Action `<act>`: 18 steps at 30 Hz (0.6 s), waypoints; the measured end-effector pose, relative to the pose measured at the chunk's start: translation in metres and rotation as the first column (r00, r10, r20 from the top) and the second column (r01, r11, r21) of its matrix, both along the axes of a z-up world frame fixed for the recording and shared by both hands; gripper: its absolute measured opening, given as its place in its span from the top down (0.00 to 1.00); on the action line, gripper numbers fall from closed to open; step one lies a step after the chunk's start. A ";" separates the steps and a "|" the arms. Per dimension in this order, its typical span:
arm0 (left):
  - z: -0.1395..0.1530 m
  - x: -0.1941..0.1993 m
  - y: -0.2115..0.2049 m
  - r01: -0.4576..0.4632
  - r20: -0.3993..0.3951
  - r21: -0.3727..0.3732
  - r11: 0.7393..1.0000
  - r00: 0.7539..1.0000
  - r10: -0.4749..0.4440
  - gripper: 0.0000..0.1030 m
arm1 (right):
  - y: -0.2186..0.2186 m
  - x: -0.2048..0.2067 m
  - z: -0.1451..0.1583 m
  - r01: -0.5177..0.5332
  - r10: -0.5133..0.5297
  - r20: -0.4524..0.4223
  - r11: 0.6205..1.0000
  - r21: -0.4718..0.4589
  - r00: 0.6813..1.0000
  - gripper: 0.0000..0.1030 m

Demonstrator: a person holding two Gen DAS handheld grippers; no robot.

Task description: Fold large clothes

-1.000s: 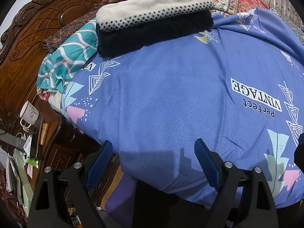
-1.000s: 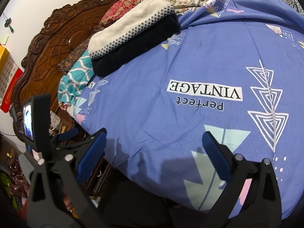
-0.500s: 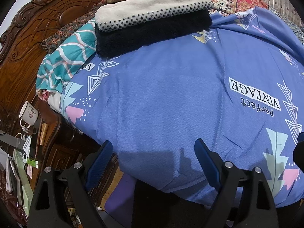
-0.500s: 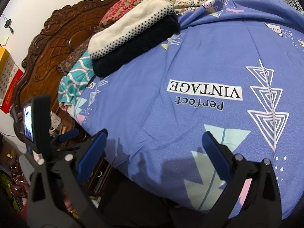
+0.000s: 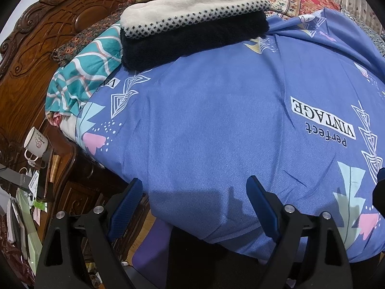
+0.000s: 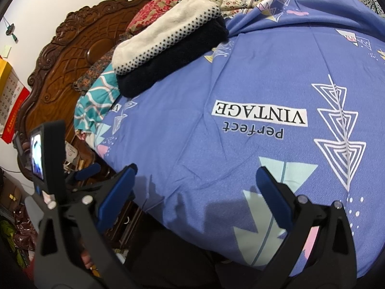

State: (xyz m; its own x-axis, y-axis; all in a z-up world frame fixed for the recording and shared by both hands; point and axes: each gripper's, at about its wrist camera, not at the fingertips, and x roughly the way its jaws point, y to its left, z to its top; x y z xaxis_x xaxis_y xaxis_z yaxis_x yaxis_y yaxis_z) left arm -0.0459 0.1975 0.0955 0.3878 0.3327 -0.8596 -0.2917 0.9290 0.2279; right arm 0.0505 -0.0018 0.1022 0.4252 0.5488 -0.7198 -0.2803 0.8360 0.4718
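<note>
Bed (image 5: 216,125) under blue cover, folded pile (image 5: 192,21) at its head; I hold left hand-held gripper (image 5: 195,202) and right hand-held gripper (image 6: 196,187) apart, empty, near its edge. Next, I judge: fetch a garment.

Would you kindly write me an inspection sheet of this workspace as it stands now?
Surface: bed under a blue printed sheet, spread fairly flat.
Job's things: folded stack, cream garment on black garment, at the headboard end.
Clutter: mug and papers on a nightstand.
Grippers: left gripper and right gripper, jaws wide, empty, above the near edge.
Cables: white cord beside the mug.
Surroundings: carved headboard, teal pillow.
</note>
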 end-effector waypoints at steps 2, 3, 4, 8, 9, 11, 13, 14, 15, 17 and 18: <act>0.000 0.000 0.000 -0.001 0.002 0.000 1.000 1.000 0.001 0.00 | 0.000 0.000 0.000 0.001 -0.001 -0.001 1.000 0.000 1.000 0.06; 0.000 0.000 0.001 -0.001 0.003 -0.001 1.000 1.000 0.001 0.00 | 0.000 0.000 0.000 0.001 -0.001 -0.001 1.000 0.000 1.000 0.06; 0.001 0.000 0.001 -0.001 0.004 -0.001 1.000 1.000 0.001 0.00 | 0.000 0.000 0.000 0.001 -0.001 -0.002 1.000 0.000 1.000 0.06; 0.001 0.001 0.003 -0.001 0.004 -0.004 1.000 1.000 0.001 0.00 | 0.000 0.000 0.000 0.001 -0.001 0.000 1.000 0.000 1.000 0.06; 0.001 0.001 0.003 -0.001 0.004 -0.004 1.000 1.000 0.001 0.00 | 0.000 0.000 0.000 0.001 -0.001 0.000 1.000 0.000 1.000 0.06; 0.001 0.001 0.003 -0.001 0.004 -0.004 1.000 1.000 0.001 0.00 | 0.000 0.000 0.000 0.001 -0.001 0.000 1.000 0.000 1.000 0.06; 0.001 0.001 0.004 -0.001 0.007 -0.005 1.000 1.000 0.001 0.00 | 0.000 0.000 0.000 0.001 -0.001 0.000 1.000 0.000 1.000 0.06; 0.001 0.001 0.003 -0.002 0.008 -0.003 1.000 1.000 0.002 0.00 | 0.000 0.000 0.000 0.001 -0.001 0.000 1.000 0.000 1.000 0.06; 0.002 0.001 0.003 -0.003 0.010 -0.001 1.000 1.000 0.003 0.00 | 0.000 0.000 0.000 0.001 -0.001 0.000 1.000 -0.001 1.000 0.06; 0.002 0.001 0.003 -0.004 0.012 -0.001 1.000 1.000 0.004 0.00 | 0.000 0.000 0.000 0.001 -0.001 0.001 1.000 0.000 1.000 0.06; 0.003 0.001 0.004 -0.006 0.014 -0.002 1.000 1.000 0.006 0.00 | 0.000 0.000 0.000 0.001 -0.001 0.001 1.000 -0.001 1.000 0.06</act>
State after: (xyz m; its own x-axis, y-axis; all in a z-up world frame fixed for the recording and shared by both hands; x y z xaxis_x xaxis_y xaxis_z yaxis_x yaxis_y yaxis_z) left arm -0.0446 0.2013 0.0985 0.3975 0.3337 -0.8548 -0.3004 0.9275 0.2224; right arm 0.0504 -0.0018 0.1022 0.4265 0.5480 -0.7196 -0.2802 0.8365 0.4709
